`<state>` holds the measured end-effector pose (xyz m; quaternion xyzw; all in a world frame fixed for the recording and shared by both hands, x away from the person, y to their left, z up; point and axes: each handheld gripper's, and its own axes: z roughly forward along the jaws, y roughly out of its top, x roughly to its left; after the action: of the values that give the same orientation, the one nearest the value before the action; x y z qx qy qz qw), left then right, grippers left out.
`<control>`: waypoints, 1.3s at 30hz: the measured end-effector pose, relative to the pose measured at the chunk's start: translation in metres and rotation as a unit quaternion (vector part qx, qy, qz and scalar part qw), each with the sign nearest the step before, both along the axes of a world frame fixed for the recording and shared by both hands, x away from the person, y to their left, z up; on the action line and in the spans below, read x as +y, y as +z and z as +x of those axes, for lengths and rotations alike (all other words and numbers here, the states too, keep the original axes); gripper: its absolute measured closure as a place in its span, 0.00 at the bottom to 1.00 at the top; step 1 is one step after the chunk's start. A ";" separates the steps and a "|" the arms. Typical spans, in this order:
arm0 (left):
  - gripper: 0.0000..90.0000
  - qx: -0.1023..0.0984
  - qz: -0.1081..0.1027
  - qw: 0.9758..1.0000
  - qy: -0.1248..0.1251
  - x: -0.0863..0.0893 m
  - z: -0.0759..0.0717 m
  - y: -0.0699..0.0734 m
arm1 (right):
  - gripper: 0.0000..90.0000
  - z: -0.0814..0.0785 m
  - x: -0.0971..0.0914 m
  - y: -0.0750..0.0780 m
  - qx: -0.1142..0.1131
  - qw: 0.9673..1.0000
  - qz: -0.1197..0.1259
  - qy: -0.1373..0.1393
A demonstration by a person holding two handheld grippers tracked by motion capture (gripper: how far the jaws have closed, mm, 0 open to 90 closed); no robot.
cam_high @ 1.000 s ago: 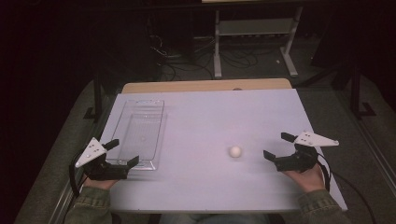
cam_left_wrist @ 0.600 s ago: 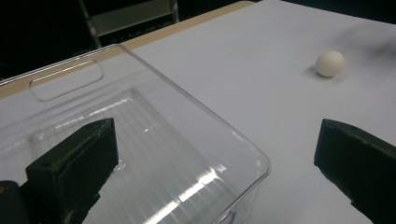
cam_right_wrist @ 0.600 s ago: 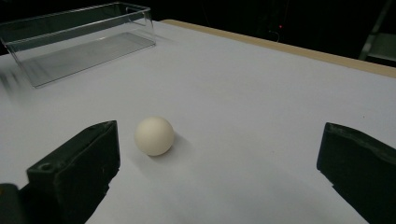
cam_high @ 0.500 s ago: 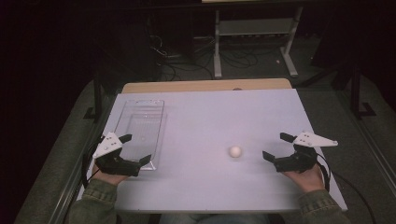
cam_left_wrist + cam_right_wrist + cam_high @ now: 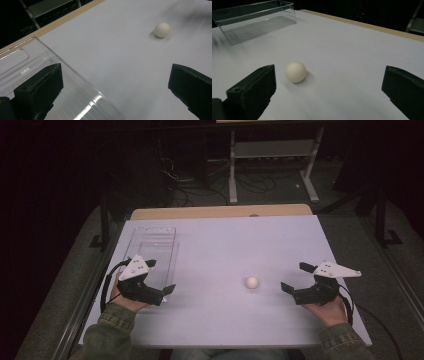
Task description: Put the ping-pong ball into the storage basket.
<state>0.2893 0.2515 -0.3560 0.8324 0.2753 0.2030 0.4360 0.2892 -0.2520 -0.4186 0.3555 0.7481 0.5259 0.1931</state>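
A small white ball rests on the white table top, right of centre; it lies far ahead in the left gripper view and close ahead in the right gripper view. A clear plastic tray lies at the left, seen again in the left gripper view and the right gripper view. My left gripper is open over the tray's near end, one jaw above the tray. My right gripper is open, a short way right of the ball, holding nothing.
The table's far edge shows a wooden strip. Beyond it, on the dark floor, stand a metal shelf frame and loose cables. Dark rails run along both sides of the table.
My left gripper has moved right and forward, from outside the table's left edge to over the tray's near end. The right gripper and the ball stayed put.
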 end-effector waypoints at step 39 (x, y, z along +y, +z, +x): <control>0.00 0.035 0.100 0.989 -0.100 -0.079 0.033 0.009 | 0.00 -0.001 0.002 0.000 -0.002 1.000 0.001 0.014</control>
<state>0.3221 0.1722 -0.3469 0.9017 0.1842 0.1561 0.3587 0.2879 -0.2502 -0.4183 0.3439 0.7520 0.5304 0.1865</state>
